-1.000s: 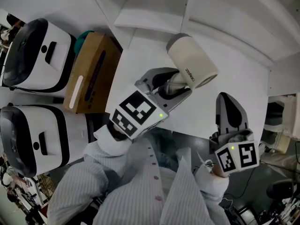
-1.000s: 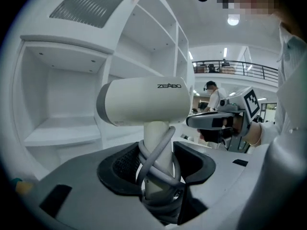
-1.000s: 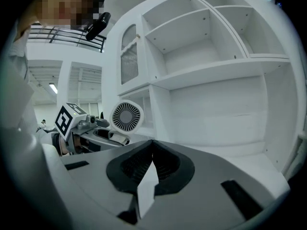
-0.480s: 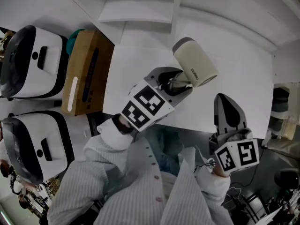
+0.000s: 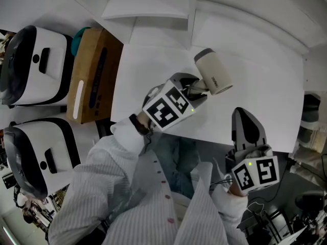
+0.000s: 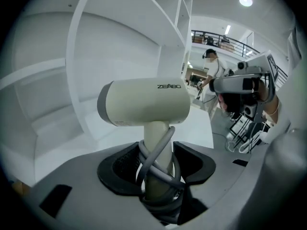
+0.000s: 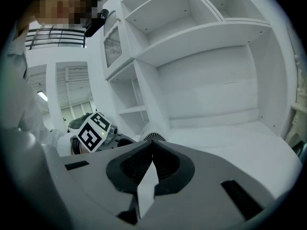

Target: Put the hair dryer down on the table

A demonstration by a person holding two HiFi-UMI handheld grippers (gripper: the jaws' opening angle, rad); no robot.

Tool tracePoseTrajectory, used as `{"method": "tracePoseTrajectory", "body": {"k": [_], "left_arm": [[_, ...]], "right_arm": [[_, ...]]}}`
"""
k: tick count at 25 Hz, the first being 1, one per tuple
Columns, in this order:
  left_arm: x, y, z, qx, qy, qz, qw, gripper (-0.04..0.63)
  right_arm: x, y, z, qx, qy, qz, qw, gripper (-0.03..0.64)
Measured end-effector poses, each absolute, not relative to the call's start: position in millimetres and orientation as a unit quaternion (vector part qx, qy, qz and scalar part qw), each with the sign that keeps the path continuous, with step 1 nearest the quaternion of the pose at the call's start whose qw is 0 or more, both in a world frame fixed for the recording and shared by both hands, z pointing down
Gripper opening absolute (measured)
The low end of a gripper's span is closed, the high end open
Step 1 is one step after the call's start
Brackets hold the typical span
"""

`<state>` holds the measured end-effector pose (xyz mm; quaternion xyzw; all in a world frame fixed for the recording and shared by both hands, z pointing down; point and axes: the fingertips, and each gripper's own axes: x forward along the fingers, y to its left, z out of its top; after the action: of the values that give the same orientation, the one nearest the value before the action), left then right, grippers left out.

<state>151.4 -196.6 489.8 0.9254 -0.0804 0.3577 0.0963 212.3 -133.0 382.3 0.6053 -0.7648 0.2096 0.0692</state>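
A cream hair dryer (image 5: 213, 71) with a grey rear cap hangs over the white table (image 5: 265, 96). My left gripper (image 5: 191, 88) is shut on its handle. In the left gripper view the dryer (image 6: 144, 102) stands upright between the black pads of my left gripper (image 6: 156, 164), with its grey cord (image 6: 160, 155) wound round the handle. I cannot tell whether the dryer touches the table. My right gripper (image 5: 248, 124) is at the table's near edge, shut with nothing in it. In its own view my right gripper (image 7: 152, 147) points at the shelves, and the dryer's grille (image 7: 153, 137) shows just beyond it.
A brown box (image 5: 94, 75) lies left of the table, with a teal thing (image 5: 82, 34) behind it. Two white-and-black machines (image 5: 36, 65) (image 5: 36, 157) stand at the far left. White shelving (image 5: 153, 9) rises behind the table. The person's striped sleeves fill the near side.
My left gripper has carried the hair dryer right and farther out over the table, and the dryer looks smaller and lower. The right gripper has barely moved.
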Motion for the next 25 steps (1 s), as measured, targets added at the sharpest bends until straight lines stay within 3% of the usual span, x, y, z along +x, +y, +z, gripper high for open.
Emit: {"method": "tracePoseTrajectory", "body": {"k": [25], "left_arm": [[157,-170,591,0.867,-0.023,0.492,0.073,0.219]], "right_arm": [[226,-120,418,0.612,-0.746,0.254,0.067,0.011]]}}
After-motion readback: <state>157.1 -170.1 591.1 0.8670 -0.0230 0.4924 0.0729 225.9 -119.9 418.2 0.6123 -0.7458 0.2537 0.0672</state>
